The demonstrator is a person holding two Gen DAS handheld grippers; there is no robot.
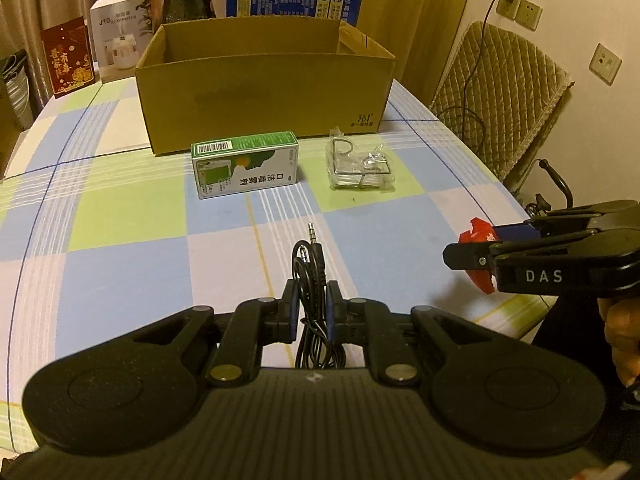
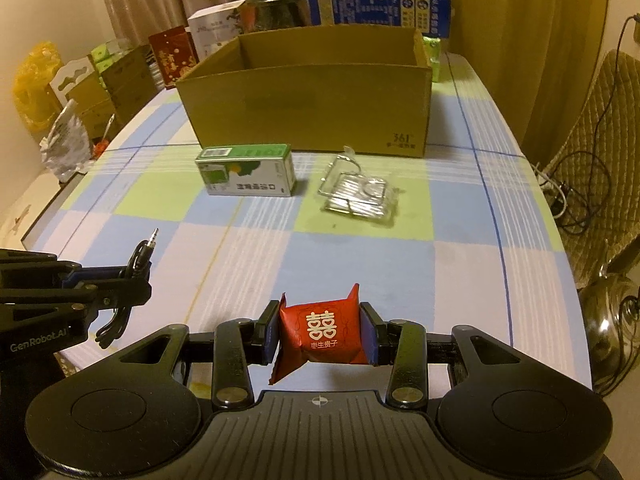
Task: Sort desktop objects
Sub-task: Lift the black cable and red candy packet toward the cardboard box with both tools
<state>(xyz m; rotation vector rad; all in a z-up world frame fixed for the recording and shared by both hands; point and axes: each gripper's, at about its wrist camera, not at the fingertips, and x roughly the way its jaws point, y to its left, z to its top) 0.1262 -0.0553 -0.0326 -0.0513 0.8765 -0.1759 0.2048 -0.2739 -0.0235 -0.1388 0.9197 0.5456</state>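
Cardboard box (image 1: 264, 92) interior hidden by its wall.

Both grippers hang side by side, tipped downward and pointing the same way. The left gripper (image 1: 311, 300) has its jaws pinched almost together on a coiled black audio cable (image 1: 314, 280). The right gripper (image 2: 323, 332) has its jaws set a little apart, clamped on a red candy packet (image 2: 322, 336). Part of the person's hand (image 1: 622, 332) shows behind the right gripper's body.
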